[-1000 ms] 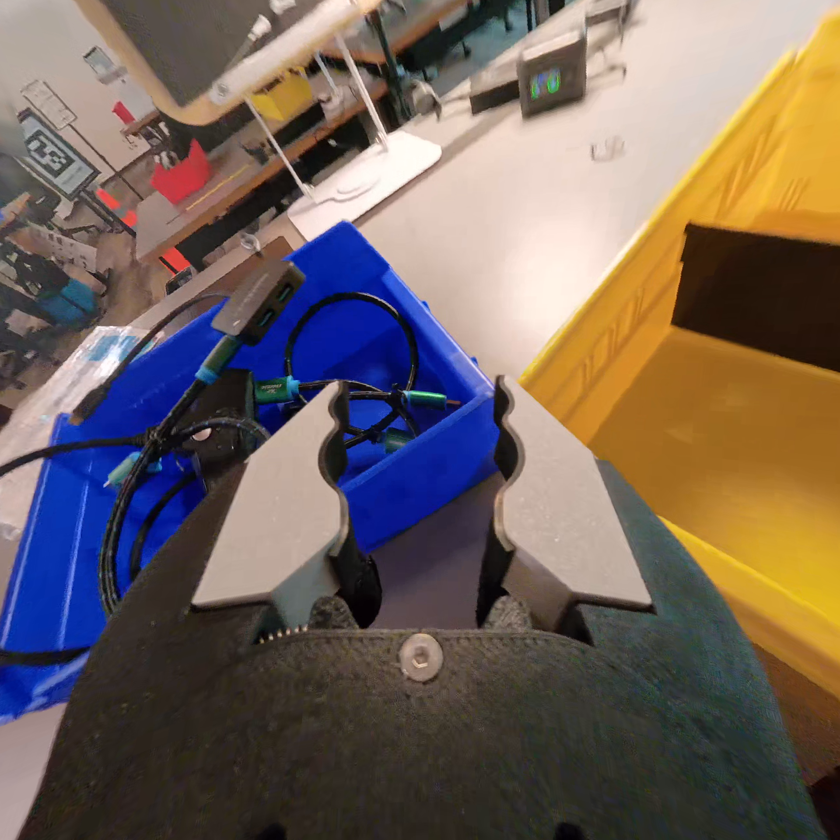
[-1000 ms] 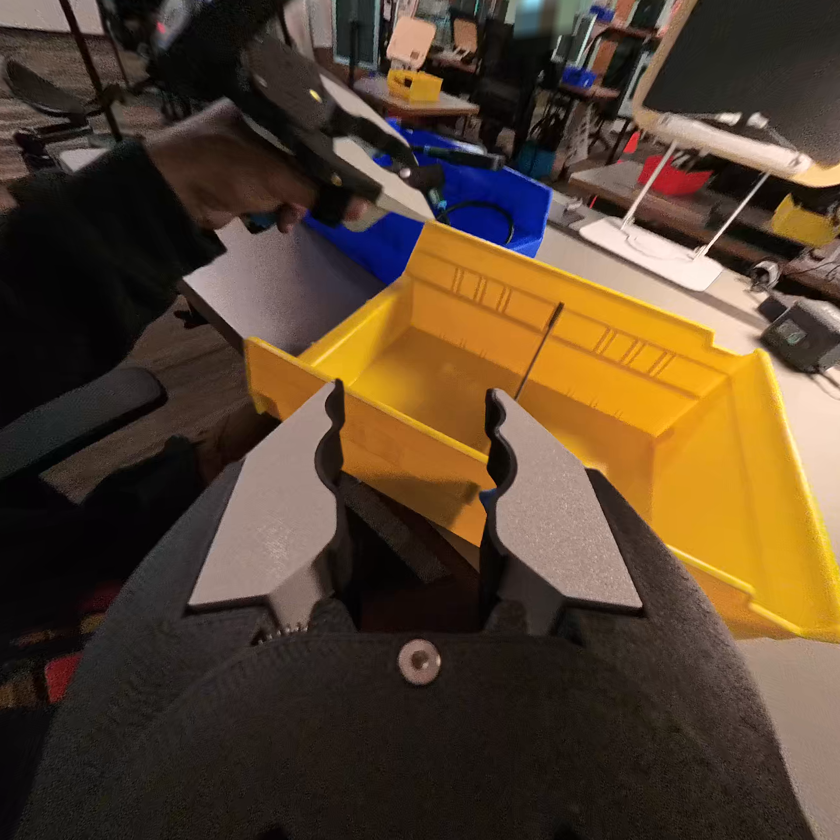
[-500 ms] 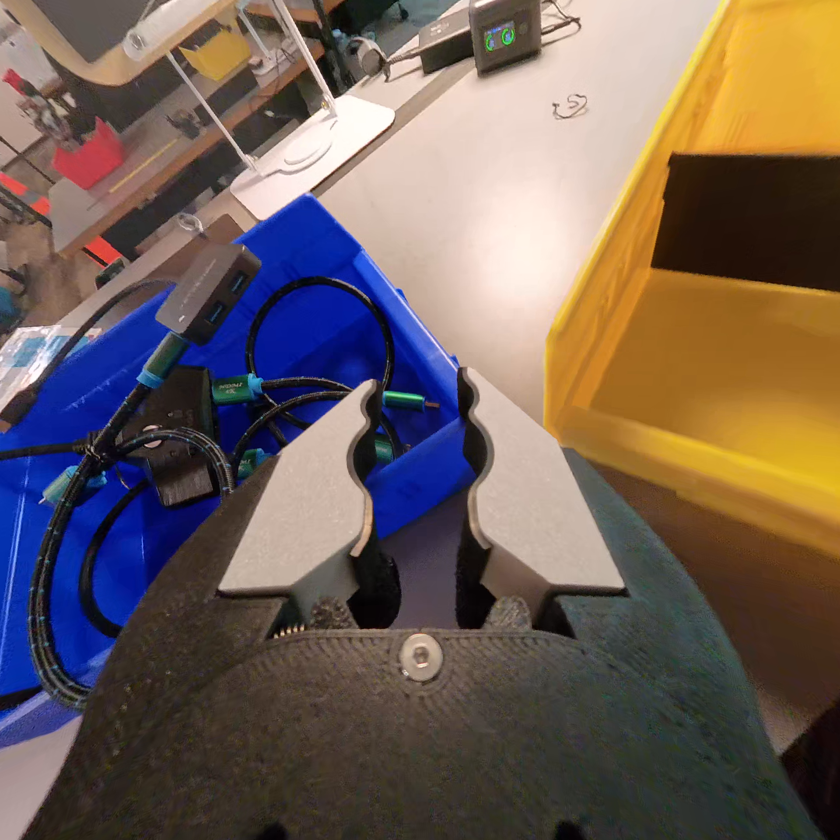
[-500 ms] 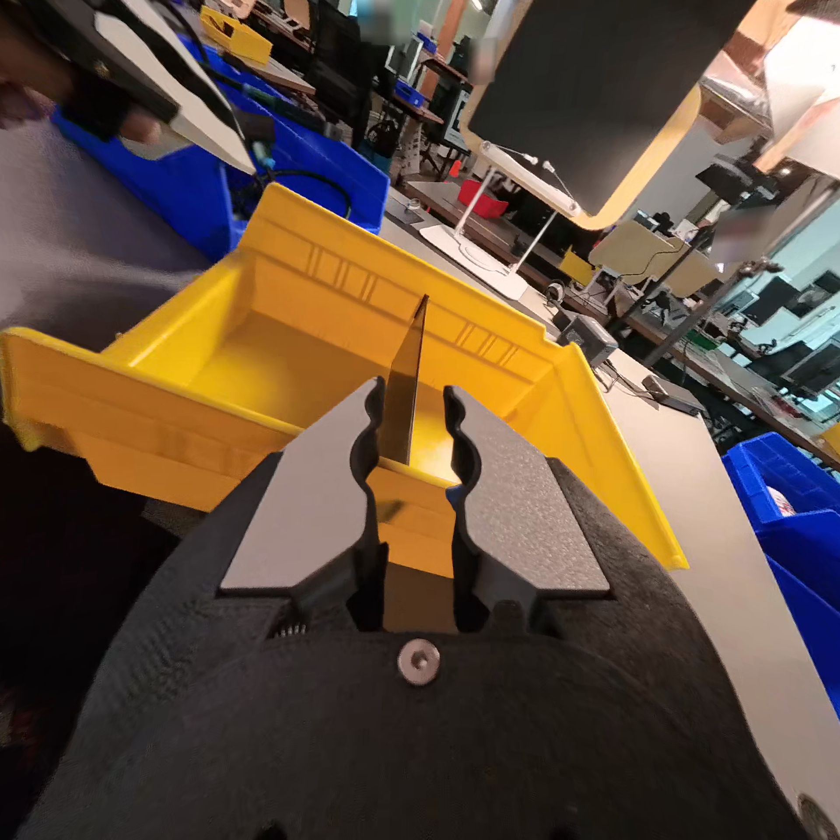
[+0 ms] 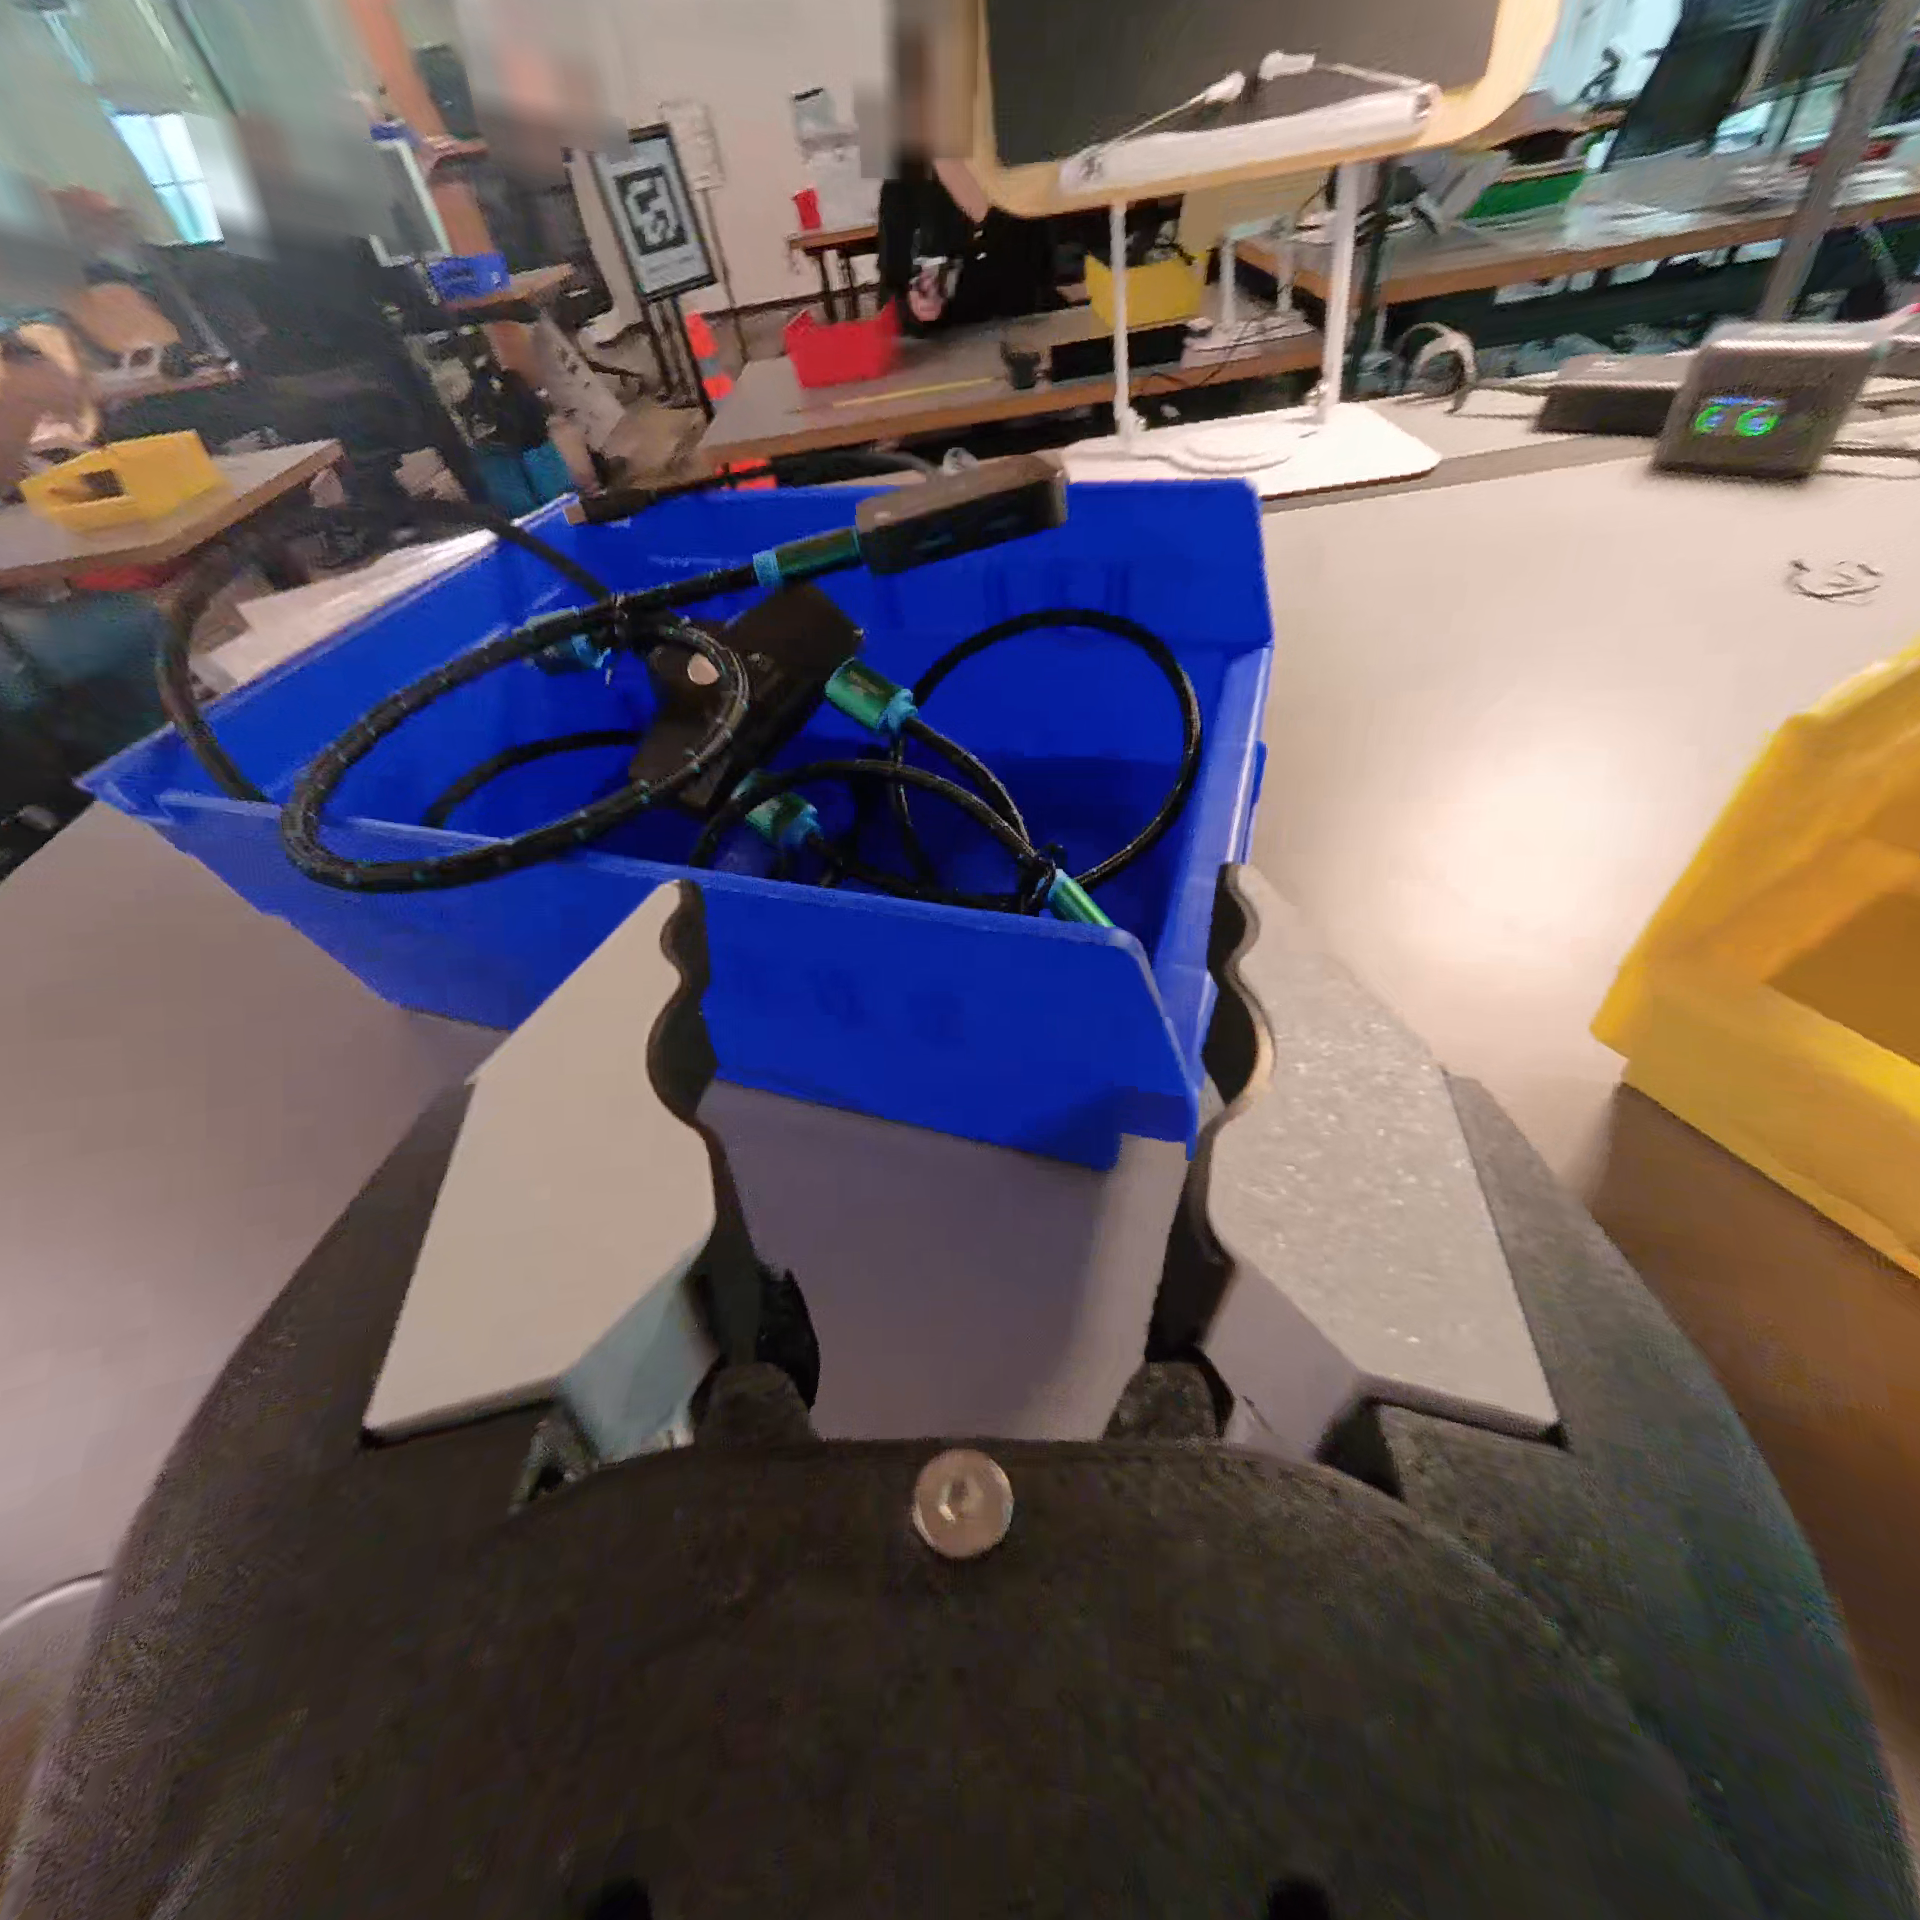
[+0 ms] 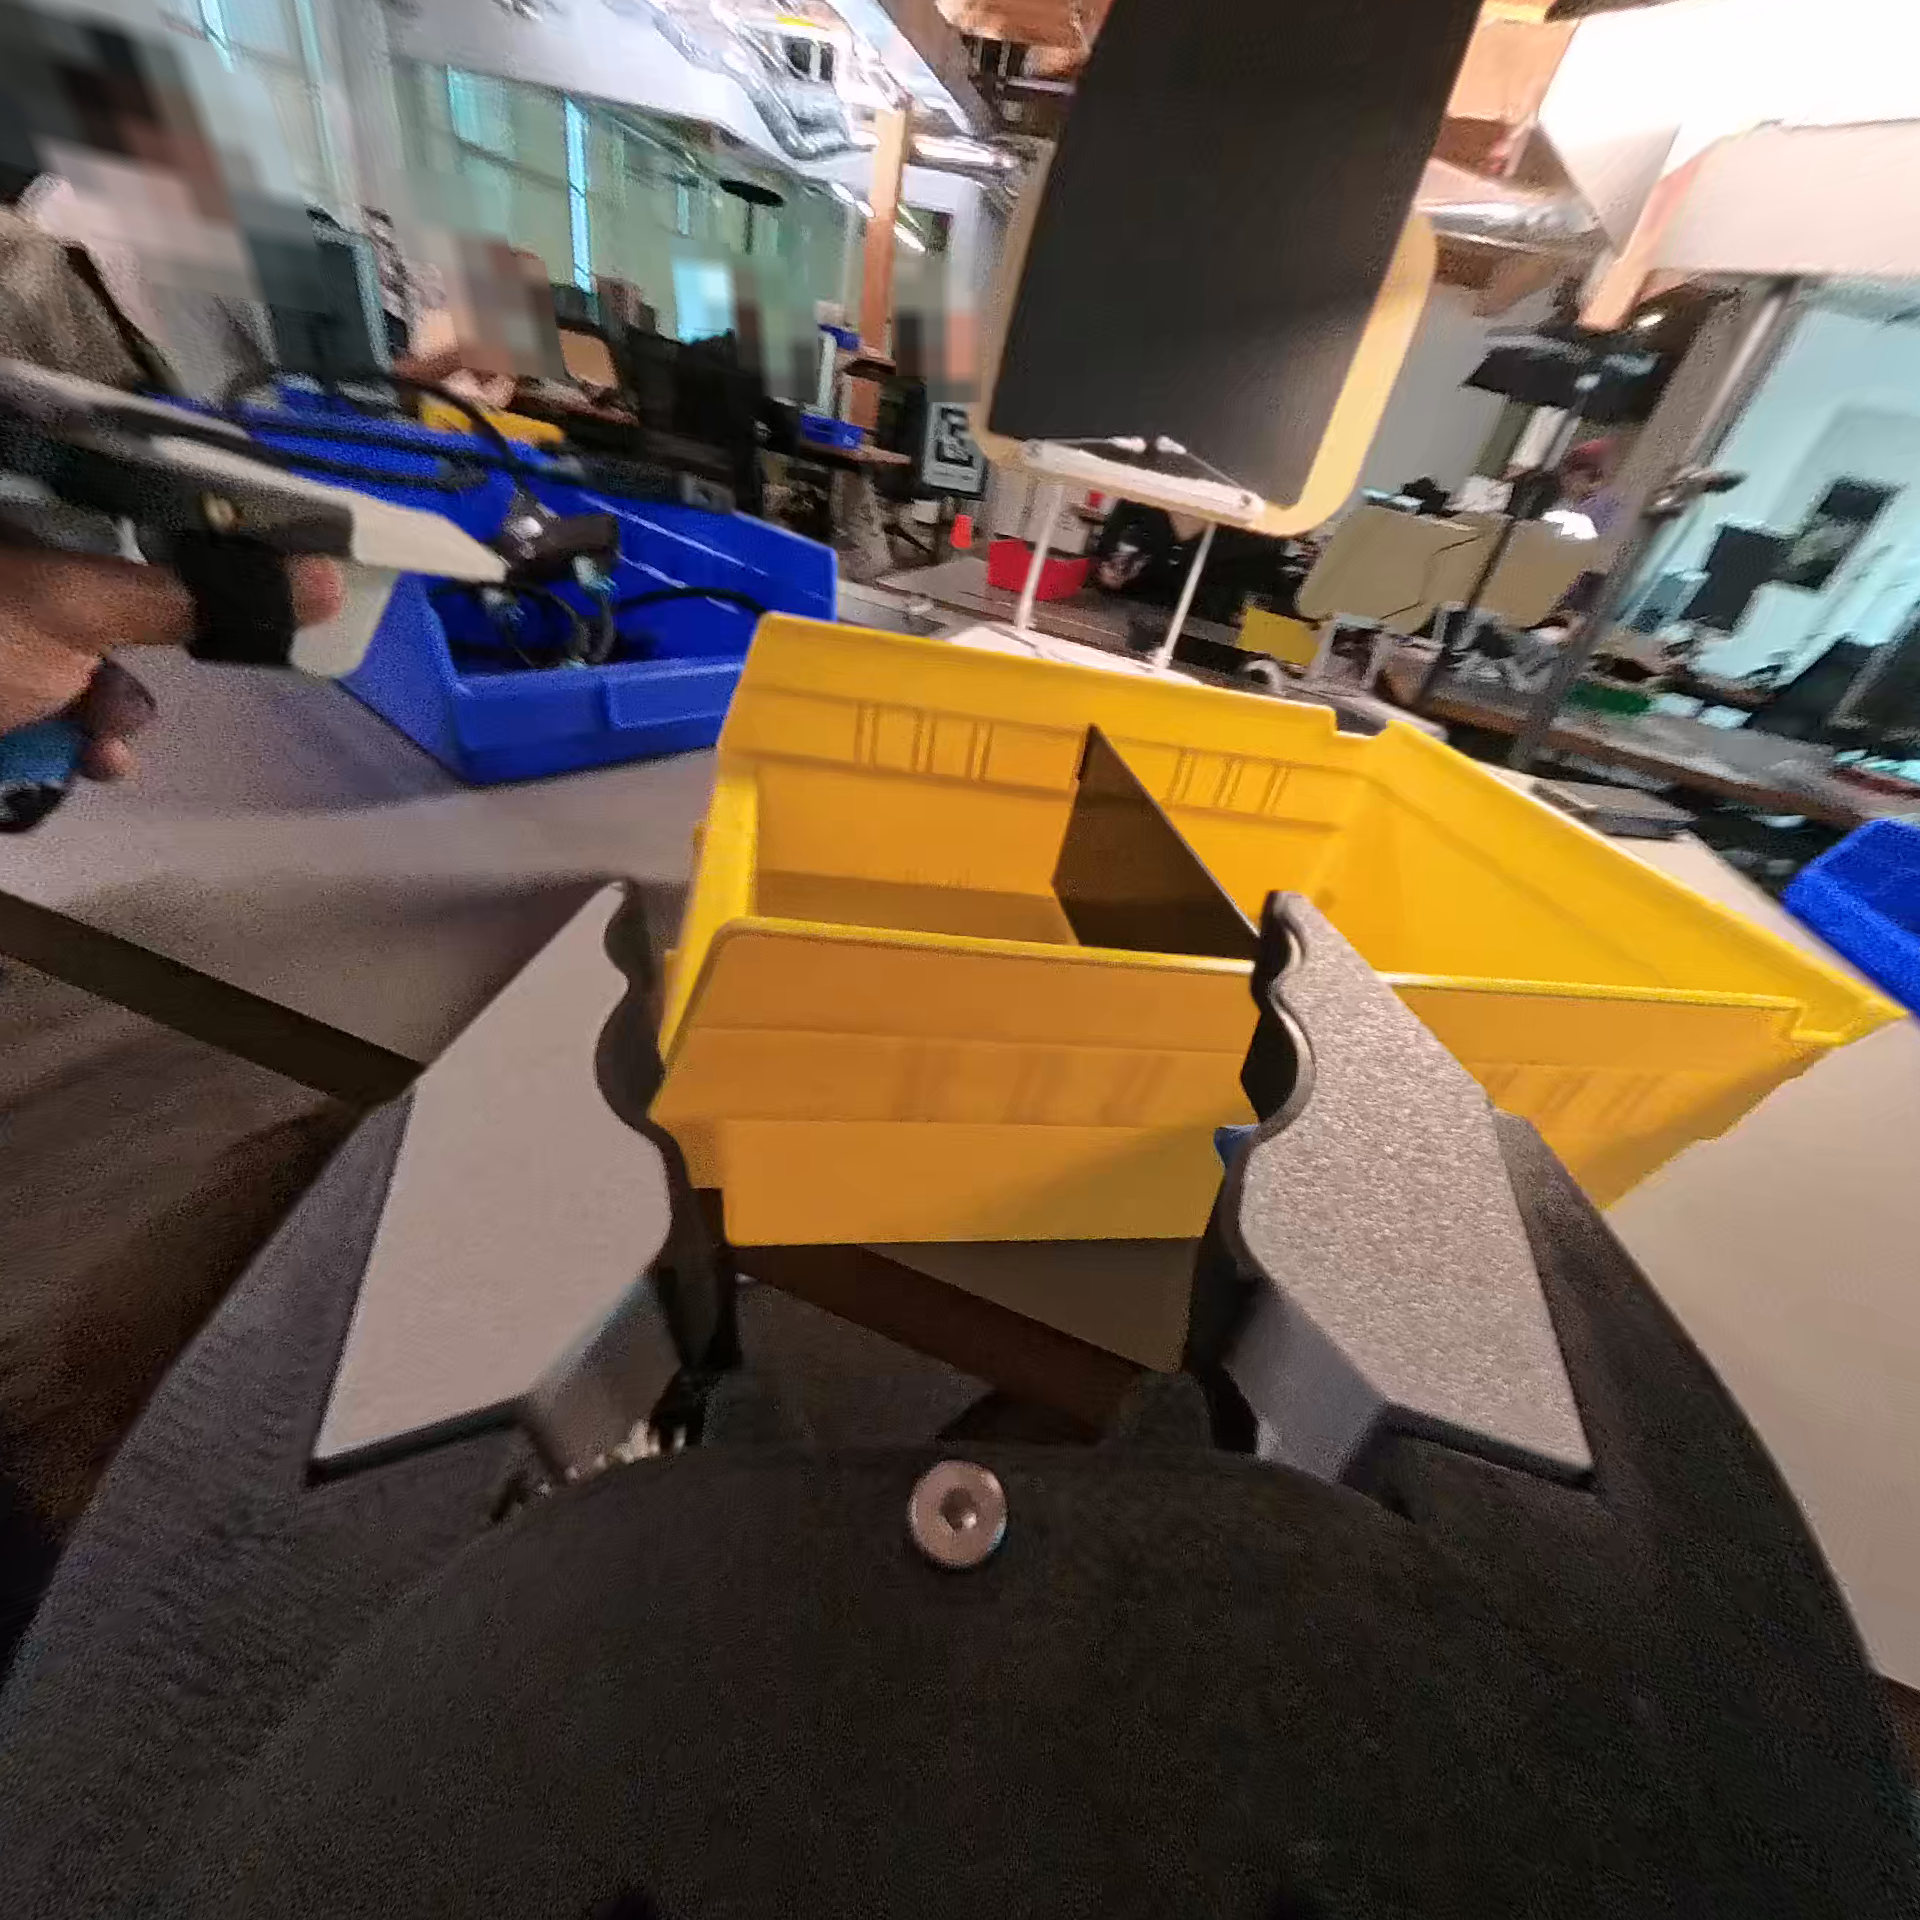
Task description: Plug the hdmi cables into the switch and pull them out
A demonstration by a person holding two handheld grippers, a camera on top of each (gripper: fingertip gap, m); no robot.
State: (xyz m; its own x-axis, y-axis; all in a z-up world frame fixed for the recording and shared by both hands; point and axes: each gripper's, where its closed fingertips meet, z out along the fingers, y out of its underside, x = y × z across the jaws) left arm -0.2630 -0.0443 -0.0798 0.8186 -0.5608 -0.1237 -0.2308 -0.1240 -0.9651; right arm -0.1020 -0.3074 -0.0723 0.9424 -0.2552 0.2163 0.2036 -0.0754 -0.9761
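left gripper (image 5: 951, 997): jaws now spreading wide, empty; 0.5 s ago they were closer together. Cam is levelling out and squaring up on the blue bin (image 5: 935, 1013), hovering just short of its near wall
right gripper (image 6: 940, 1023): also opening wide vs 0.5 s ago, holding nothing; facing the near wall of the yellow bin (image 6: 966, 1060), whose black divider (image 6: 1132, 883) is standing upright inside
hdmi cables (image 5: 520, 842): lying tangled in the blue bin, black braided w/ green plug ends (image 5: 1075, 899); one loop is hanging over the near rim
switch (image 5: 748, 691): black box sitting in the middle of the tangle, some plugs look seated in it but can't tell which
hub-like adapter (image 5: 961, 509): propped at the bin's far rim on a cable end
table (image 5: 1455, 748): grey top, bins well apart on it
meaning: both grippers opening and lining up looks like getting ready for a 1st grab; nothing picked yet, plug/unplug work not started
next, prob: left going down into the blue bin for switch or a plug; tangle could drag along
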